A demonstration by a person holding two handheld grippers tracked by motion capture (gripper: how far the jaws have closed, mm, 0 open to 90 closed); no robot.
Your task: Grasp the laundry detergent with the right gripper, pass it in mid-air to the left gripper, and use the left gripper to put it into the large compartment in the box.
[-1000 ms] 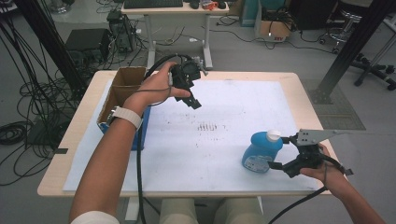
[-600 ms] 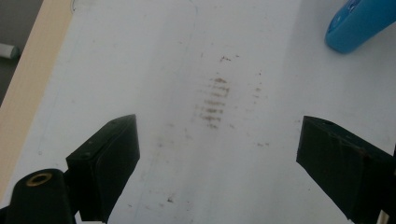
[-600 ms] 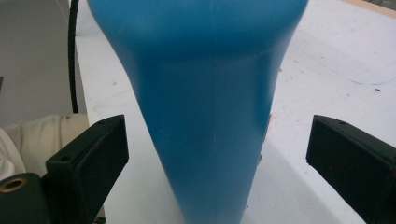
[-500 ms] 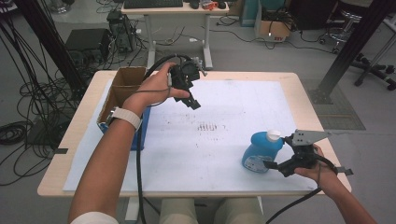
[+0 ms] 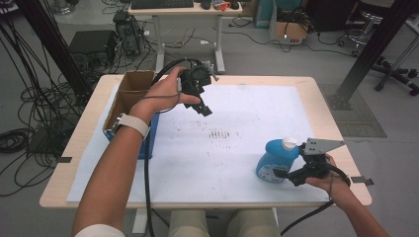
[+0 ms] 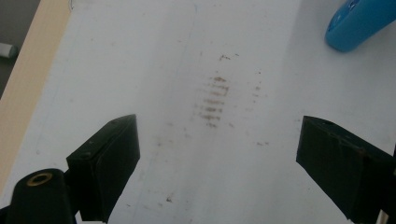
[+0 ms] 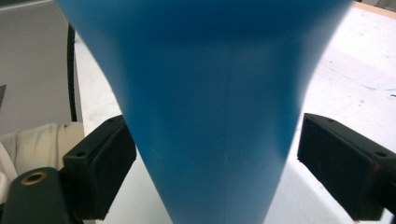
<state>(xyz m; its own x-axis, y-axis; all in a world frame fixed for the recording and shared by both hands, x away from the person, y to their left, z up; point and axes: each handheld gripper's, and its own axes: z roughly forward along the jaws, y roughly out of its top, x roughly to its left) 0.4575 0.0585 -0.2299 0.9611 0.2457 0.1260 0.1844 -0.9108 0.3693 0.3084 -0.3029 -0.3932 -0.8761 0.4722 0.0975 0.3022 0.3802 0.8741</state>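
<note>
A blue bottle [image 5: 276,160] with a white cap [image 5: 289,143] stands upright near the table's front right corner. My right gripper [image 5: 284,170] reaches it from the right, low on its body. In the right gripper view the bottle [image 7: 210,116] sits between the two pads; the jaws have just been closing, and a thin gap still shows at the right pad [image 7: 341,163]. My left gripper [image 5: 205,109] hangs above the back left of the white sheet [image 5: 237,108], open and holding nothing [image 6: 217,154]. The bottle's edge [image 6: 357,23] shows far off in the left gripper view.
An open cardboard box [image 5: 129,94] with a blue side stands at the table's left edge, beside the left forearm. Brown smudges [image 5: 220,133] mark the middle of the sheet. Cables trail from both grippers toward the front edge. A desk [image 5: 188,10] stands behind the table.
My right gripper has slid left along the table until its jaws stand around the bottle's lower body, and they have narrowed. The left hand has stayed in place.
</note>
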